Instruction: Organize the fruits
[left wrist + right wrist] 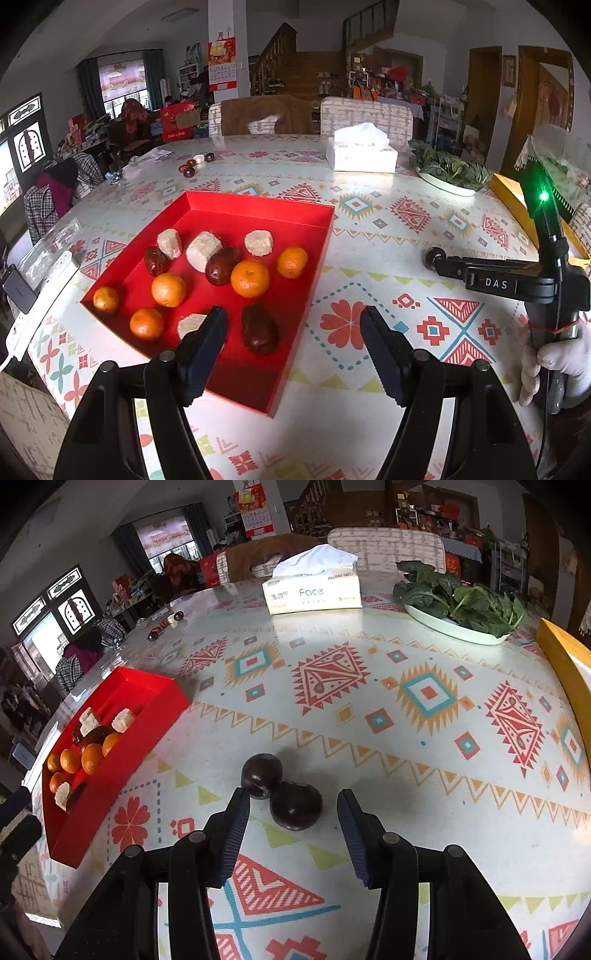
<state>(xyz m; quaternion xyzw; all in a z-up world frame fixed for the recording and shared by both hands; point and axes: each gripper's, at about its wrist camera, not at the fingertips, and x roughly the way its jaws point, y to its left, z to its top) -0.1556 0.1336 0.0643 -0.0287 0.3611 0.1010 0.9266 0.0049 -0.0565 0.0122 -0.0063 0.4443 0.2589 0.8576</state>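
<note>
1. My left claw [293, 328] is released, holding nothing, hovering over the near right edge of the red tray [258, 214].
2. My right claw [293, 805] is released too, its fingers either side of the nearer of two dark plums [295, 805] on the counter [369, 738]; the plums touch each other.
3. Tray holds oranges [250, 277], brown dates [258, 334] and pale chunks [203, 249].
4. Tray sits on the counter, well left of the plums.
5. Tissue box [314, 594] and plate of greens [458, 602] at the far side.
6. More dark fruits [189, 170] far back, near the counter's edge.
</note>
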